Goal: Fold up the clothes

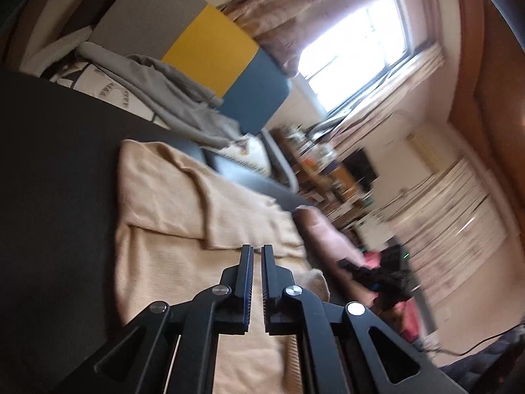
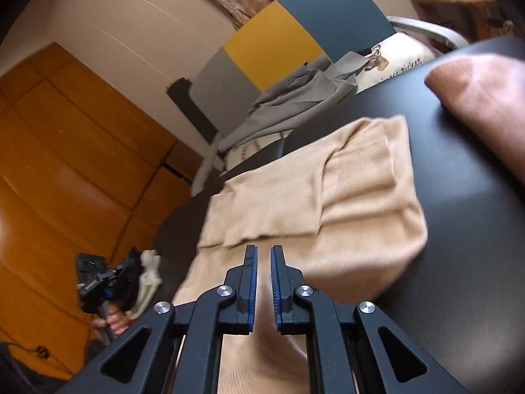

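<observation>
Left wrist view, L to R: a black table (image 1: pixel 55 197) fills the left side. On it lies a beige knit garment (image 1: pixel 183 197), partly folded, w/ one layer lapped over another. Behind it a grey garment (image 1: pixel 183 105) is draped near a grey, yellow and blue panel (image 1: pixel 210 46). The left gripper (image 1: pixel 258 252) hangs over the beige knit's near part, jaws a narrow slit apart, nothing between them. Further right, a blurred forearm, then a bright window (image 1: pixel 357 49).

Right wrist view, L to R: orange wood cabinets (image 2: pixel 65 164); low down, a hand holding the other gripper. Centre, the right gripper (image 2: pixel 264 252) sits over the beige knit's near part, jaws slightly apart, gripping nothing. Top right, a blurred hand (image 2: pixel 482 98) over the table.
</observation>
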`<state>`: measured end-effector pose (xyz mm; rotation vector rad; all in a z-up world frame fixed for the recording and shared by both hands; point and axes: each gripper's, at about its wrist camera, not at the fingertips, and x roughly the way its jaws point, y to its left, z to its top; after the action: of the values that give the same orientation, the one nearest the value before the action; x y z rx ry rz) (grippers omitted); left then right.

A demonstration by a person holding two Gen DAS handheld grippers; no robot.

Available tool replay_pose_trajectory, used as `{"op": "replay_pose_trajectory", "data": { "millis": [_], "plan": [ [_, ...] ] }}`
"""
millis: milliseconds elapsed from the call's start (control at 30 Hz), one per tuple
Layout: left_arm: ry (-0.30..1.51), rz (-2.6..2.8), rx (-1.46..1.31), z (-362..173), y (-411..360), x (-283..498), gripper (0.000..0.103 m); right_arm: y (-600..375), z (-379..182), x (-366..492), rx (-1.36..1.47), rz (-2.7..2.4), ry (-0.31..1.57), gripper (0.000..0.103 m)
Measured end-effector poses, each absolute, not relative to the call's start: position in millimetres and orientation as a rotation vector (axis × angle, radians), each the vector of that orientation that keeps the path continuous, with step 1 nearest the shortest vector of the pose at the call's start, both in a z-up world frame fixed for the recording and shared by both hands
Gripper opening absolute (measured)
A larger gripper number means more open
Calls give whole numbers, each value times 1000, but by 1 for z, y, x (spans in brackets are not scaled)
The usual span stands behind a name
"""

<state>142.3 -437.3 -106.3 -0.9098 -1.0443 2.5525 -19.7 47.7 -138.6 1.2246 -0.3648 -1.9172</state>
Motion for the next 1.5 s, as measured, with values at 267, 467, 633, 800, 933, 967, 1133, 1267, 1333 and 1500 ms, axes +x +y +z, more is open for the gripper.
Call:
{"op": "replay_pose_trajectory", "data": {
  "millis": [267,467,633,800,933,967,1133,1267,1333,1500],
  "plan": [
    [-1100,2594,-1259,-179,-438,211,22,43,-146,-44,1267,-1932,-343,13],
    [-1215,2517,-1285,-216,-421,255,31,82,-172,-22,1311,-1894,-511,80],
    [-1193,2484,-1196,-219,-401,256,45,78,-174,-18,1288,-1860,-528,80],
    [-1039,2530,-1228,-211,-391,256,47,43,-187,-31,1314,-1809,-432,80],
    [-949,2554,-1251,-207,-388,259,47,14,-192,-23,1347,-1766,-274,35],
    [-924,2564,-1253,-206,-386,259,48,11,-195,-20,1369,-1760,-249,11],
    [-912,2564,-1232,-207,-388,260,50,16,-206,-2,1410,-1723,-232,10],
    [-947,2547,-1262,-206,-387,253,37,25,-213,3,1414,-1695,-288,10],
    [-915,2540,-1316,-209,-380,247,6,30,-214,2,1406,-1676,-306,10],
    [-976,2487,-1260,-206,-378,245,6,25,-208,2,1424,-1672,-235,8]
  ]
}}
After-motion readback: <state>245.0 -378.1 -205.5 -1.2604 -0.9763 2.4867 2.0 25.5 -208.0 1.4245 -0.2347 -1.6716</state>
